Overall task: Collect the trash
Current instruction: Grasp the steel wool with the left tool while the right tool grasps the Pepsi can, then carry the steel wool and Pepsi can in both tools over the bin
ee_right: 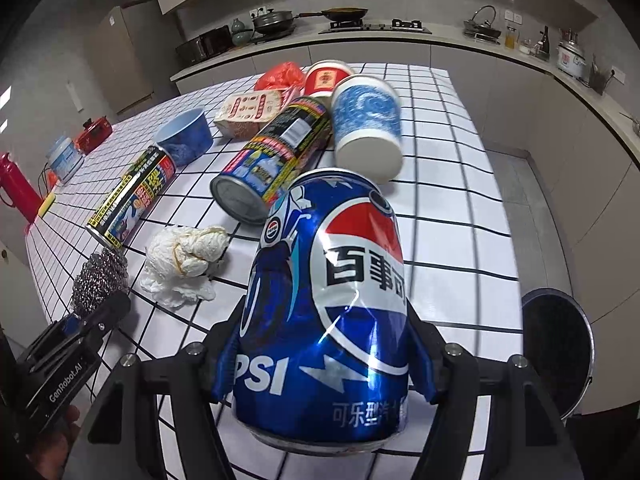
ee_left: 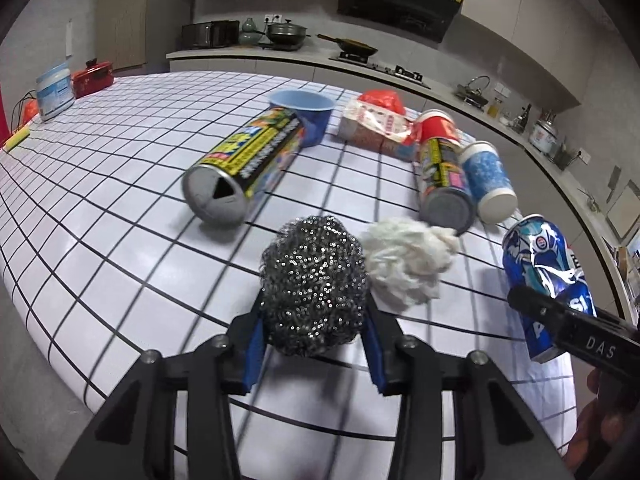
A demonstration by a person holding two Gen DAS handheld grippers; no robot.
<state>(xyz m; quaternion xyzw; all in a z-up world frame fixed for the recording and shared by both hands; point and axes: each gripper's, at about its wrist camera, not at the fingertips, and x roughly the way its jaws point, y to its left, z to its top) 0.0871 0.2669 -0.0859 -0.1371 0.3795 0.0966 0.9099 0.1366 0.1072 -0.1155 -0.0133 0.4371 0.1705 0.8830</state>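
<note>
On the grid-patterned table (ee_left: 120, 208), blue bowl (ee_left: 306, 116) interior hidden. Left gripper (ee_left: 314, 344) clamps steel-wool ball (ee_left: 314, 284); right gripper (ee_right: 324, 360) clamps dented Pepsi can (ee_right: 326, 300).

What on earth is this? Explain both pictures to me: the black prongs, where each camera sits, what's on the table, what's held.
No robot here: a person holds a two-finger gripper in each hand, with a camera on each looking along its fingers. The left camera shows the left gripper shut on a steel scourer. The right camera shows the right gripper clamping a dented cola can. On the checked table lie a tissue wad, two spray cans, paper cups, a blue bowl and wrappers. A dark bin stands beside the table.
</note>
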